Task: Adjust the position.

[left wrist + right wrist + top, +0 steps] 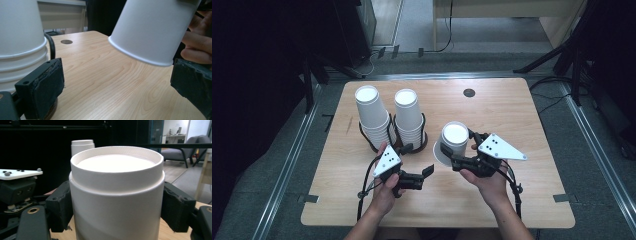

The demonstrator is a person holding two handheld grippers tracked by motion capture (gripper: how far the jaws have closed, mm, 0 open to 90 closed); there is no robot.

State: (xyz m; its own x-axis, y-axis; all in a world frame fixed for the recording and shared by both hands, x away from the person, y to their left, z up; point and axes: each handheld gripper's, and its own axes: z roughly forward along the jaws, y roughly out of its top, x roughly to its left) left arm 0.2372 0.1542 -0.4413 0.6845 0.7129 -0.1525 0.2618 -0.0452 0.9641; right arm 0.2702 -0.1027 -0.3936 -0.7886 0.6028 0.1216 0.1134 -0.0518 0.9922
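High view, right tool (pixel 458 159) clamping inverted cup (pixel 451 142) (tilted), lifted.

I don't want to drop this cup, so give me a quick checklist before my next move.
1. Right tool closed on the single cup, a pad on each side: ok.
2. Held cup lifted off the table: ok.
3. Left tool open and empty: ok.
4. Held cup upside down, base up: ok.
5. Two cup stacks standing upright in their black holders: ok.
6. Grip firm enough not to slip: cannot tell.
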